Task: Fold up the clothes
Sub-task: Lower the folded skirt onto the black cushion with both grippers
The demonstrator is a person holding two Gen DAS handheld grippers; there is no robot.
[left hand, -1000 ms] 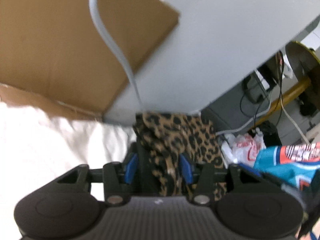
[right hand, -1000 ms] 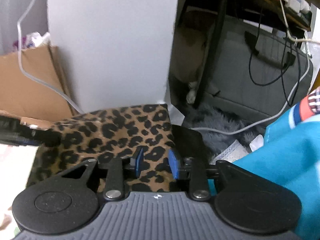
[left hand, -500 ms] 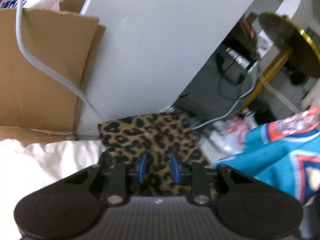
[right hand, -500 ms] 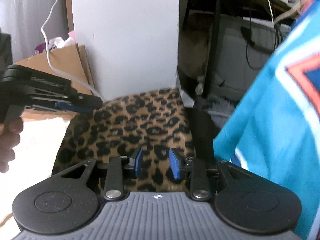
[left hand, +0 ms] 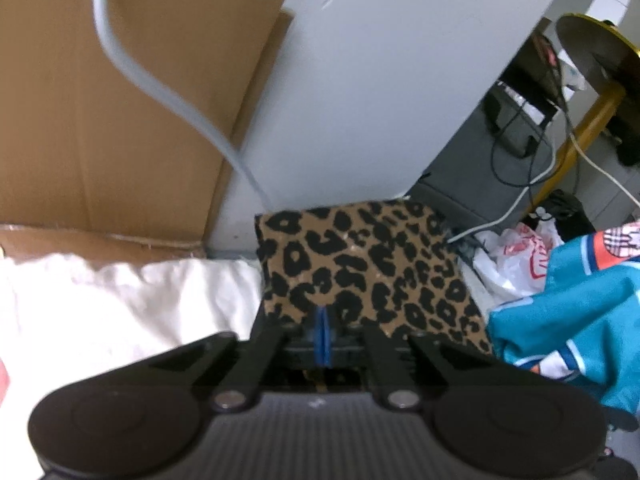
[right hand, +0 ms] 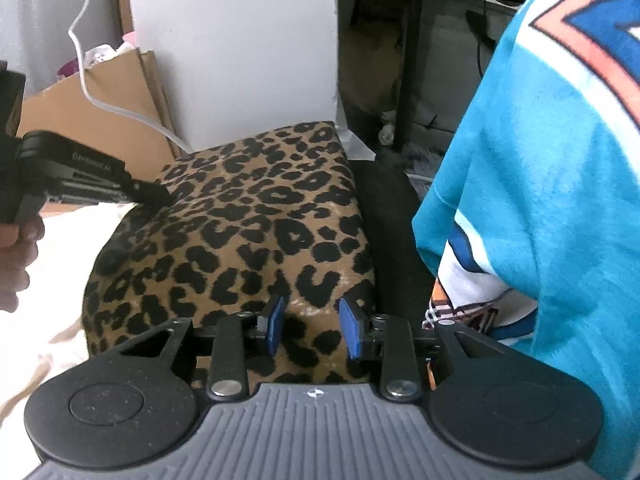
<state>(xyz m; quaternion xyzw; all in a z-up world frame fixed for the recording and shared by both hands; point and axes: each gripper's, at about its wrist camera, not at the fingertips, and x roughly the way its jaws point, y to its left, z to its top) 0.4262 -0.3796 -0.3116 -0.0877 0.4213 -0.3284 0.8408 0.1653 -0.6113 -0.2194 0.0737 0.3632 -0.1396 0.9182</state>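
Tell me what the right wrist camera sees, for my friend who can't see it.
A folded leopard cloth lies on a white sheet, with the right gripper open just over its near edge. The left gripper touches its far left corner, and a teal shirt hangs at right.

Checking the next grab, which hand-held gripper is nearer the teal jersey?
Right. The right hand-held gripper sits beside the teal jersey, over the leopard-print cloth; the left hand-held gripper is at that cloth's far edge.
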